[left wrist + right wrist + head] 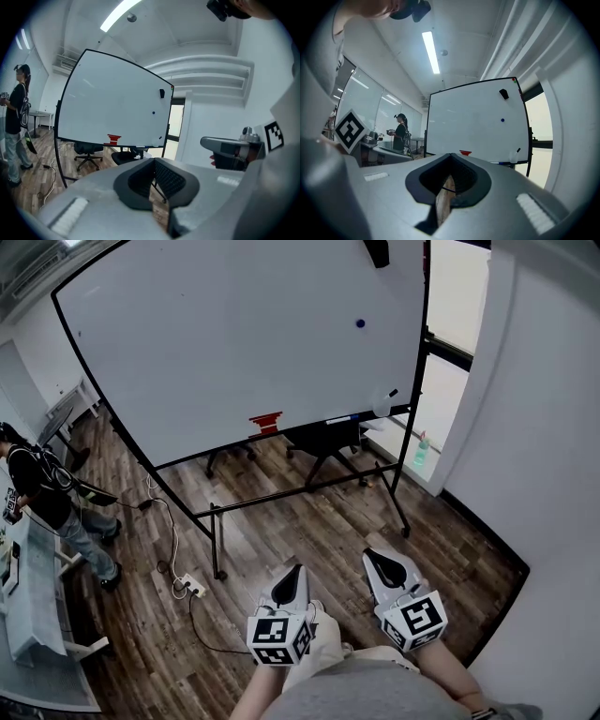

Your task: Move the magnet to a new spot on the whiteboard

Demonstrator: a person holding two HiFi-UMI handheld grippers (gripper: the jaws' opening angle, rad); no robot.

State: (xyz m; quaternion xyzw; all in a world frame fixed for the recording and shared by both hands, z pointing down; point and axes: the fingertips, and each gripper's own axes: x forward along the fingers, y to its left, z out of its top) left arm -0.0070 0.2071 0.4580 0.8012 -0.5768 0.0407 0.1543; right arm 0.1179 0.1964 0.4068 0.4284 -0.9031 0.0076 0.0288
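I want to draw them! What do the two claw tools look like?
The left claw and right claw are pale grey and pointed, with black ribbed pads. Behind each sits a white cube with black square markers, left and right.

One whiteboard (234, 343) holds one blue magnet (360, 323) and one red object (266, 422). There are two grippers, the left gripper (289, 585) and the right gripper (384, 565), and one person (37, 488). What seem to be two office chairs (323, 439) sit partly hidden behind the board.

Whiteboard (234, 343) filled upper frame; blue magnet (360, 323) stuck upper right, black block (377, 251) at top edge (partly cropped), red item (266, 422) on lower ledge.
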